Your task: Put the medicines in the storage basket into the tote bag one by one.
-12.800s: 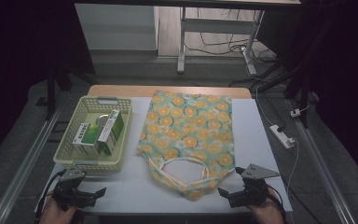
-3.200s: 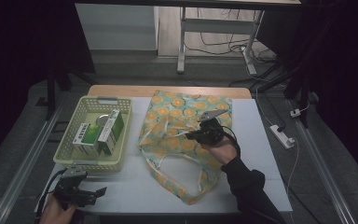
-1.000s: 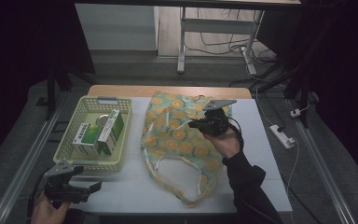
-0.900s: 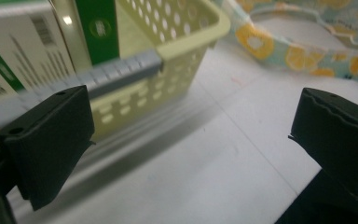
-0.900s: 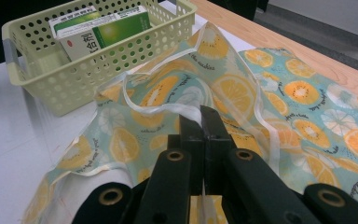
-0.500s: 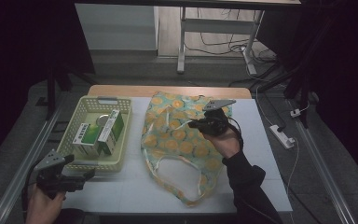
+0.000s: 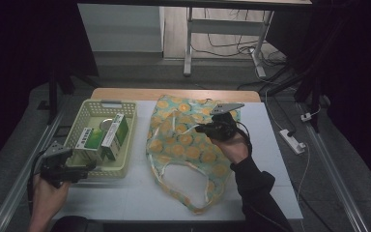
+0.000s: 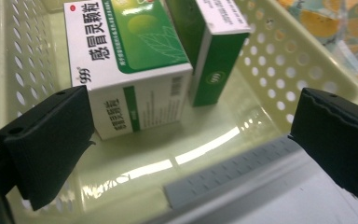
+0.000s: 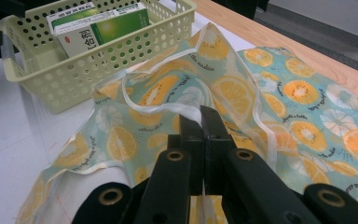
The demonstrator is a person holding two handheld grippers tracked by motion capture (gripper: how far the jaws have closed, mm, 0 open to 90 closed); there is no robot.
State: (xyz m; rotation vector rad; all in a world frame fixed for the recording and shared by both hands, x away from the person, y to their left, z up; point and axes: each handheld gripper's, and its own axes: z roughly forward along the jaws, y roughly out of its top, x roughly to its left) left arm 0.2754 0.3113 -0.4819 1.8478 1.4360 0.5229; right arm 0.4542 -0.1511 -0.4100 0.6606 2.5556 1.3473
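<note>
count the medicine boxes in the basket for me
2. A white-and-green box lies nearest the open left gripper; a second green box stands on its edge right beside it, both in the yellow basket. A round object behind them is unclear; nothing else box-like shows.

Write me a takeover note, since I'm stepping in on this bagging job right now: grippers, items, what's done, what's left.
Right gripper: shut on the bag handle, lifting the top layer of the fruit-print bag so its mouth gapes.
Left gripper: open, empty, at the near rim of the basket, facing the white-and-green medicine box.
Second, green box stands beside it.
Done: bag held open.
Left: probably grip each box and move it into the bag.
</note>
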